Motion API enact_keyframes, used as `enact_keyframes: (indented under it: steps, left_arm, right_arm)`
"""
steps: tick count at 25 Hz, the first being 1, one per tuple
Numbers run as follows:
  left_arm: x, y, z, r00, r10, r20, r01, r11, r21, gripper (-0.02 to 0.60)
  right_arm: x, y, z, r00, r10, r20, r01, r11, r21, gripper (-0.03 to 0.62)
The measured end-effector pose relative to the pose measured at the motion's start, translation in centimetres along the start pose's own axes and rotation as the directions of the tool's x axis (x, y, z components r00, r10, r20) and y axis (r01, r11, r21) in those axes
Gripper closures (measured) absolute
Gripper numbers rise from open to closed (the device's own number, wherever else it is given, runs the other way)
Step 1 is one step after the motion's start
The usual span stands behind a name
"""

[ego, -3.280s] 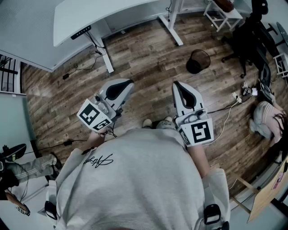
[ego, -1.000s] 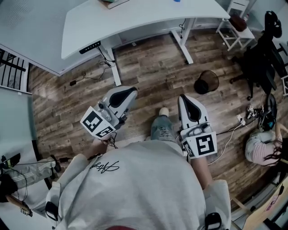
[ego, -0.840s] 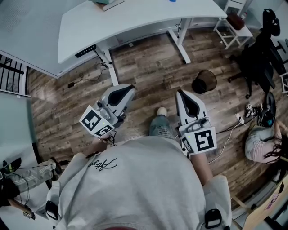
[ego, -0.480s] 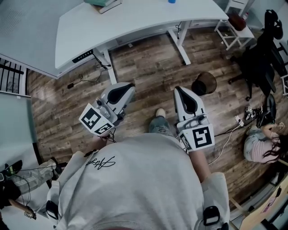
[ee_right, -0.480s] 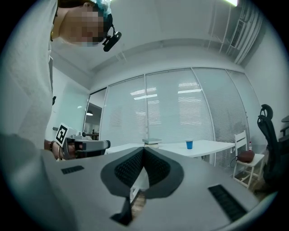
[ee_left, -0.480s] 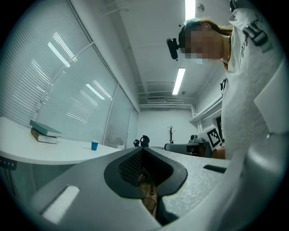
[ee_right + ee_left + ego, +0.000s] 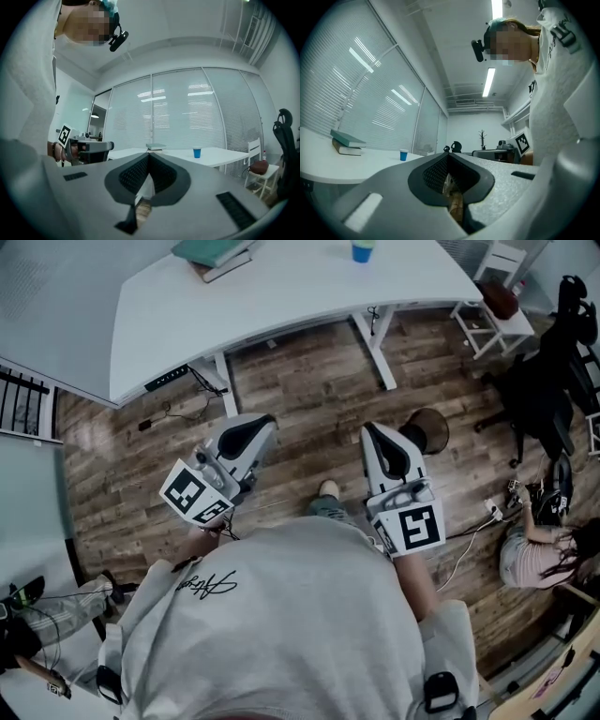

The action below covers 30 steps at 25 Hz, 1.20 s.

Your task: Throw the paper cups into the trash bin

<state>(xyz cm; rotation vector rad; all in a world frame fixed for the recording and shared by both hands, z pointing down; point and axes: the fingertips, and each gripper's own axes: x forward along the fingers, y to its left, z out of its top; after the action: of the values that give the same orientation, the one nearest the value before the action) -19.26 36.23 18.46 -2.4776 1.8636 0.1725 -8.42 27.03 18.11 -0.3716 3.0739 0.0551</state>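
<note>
Since a second ago both grippers have come closer to the desk (image 7: 281,296), so the blue paper cup (image 7: 361,250) now shows at the top edge of the head view. The trash bin (image 7: 433,426), which earlier stood clear ahead of the right gripper (image 7: 371,427), is now partly covered by it.

The desk has a smooth white top with a curved front edge and white legs. The floor (image 7: 309,381) is of wooden planks with a rough grain. The bin is dark and round. Both grippers have pale grey speckled shells and black ribbed pads (image 7: 133,176).

The left gripper (image 7: 265,420) has its jaws together with nothing between them, and the right gripper's jaws are also closed and empty.

The cup stands upright on the desk, well ahead of both grippers. It is a little to the right of the right gripper's tip and to the left of the left gripper's tip. The bin is on the floor, just to the right of the right gripper's tip.

Only the head view shows the bin. The gripper views show window blinds (image 7: 183,117) behind the desk and a stack of books (image 7: 347,143) on the same top, well apart from the cup.
</note>
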Motion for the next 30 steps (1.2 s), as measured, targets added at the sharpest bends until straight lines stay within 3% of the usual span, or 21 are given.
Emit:
enact_keyframes:
  steps: [18,30]
  left_arm:
    - [7.8,5.4,-0.8,0.998,0.054,0.018,-0.054,0.999,-0.007,0.577]
    - [8.5,8.1,-0.7,0.998,0.065,0.021,-0.065,0.998,-0.015,0.577]
  right_arm:
    - [5.4,-7.7,-1.3,0.997,0.072,-0.039,-0.072,0.997,0.002,0.583]
    - [8.4,-8.2,-1.8,0.995,0.089,-0.04,-0.088,0.996,0.025,0.583]
